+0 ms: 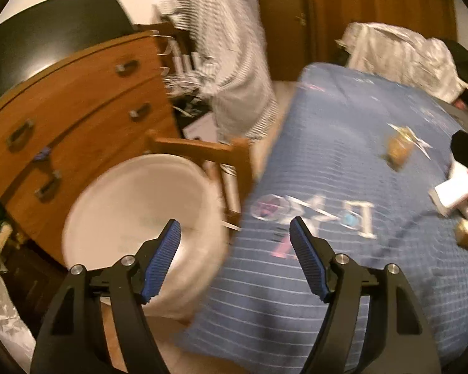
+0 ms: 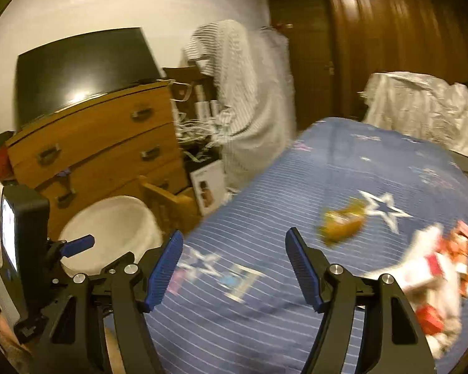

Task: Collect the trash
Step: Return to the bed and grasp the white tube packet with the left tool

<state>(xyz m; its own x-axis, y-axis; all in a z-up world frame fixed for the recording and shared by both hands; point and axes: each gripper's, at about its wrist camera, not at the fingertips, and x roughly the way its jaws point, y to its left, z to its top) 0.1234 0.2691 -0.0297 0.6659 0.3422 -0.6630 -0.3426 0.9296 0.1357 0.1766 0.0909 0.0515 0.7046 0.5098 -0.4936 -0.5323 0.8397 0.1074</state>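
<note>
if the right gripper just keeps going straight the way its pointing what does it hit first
Most likely the blue bedspread itself. The open right gripper frames bare cover; the yellow wrapper lies right of that line. Motion blur leaves depth uncertain.

Ahead of you a pale wall (image 2: pixel 109 0) backs a wooden chest of drawers (image 2: pixel 103 137) carrying a dark television (image 2: pixel 78 68). A dark wooden wardrobe (image 2: pixel 399 46) fills the far right. Warm indoor light falls on the bed's blue starred cover (image 2: pixel 343 162), and striped clothing (image 2: pixel 249 99) hangs between.
</note>
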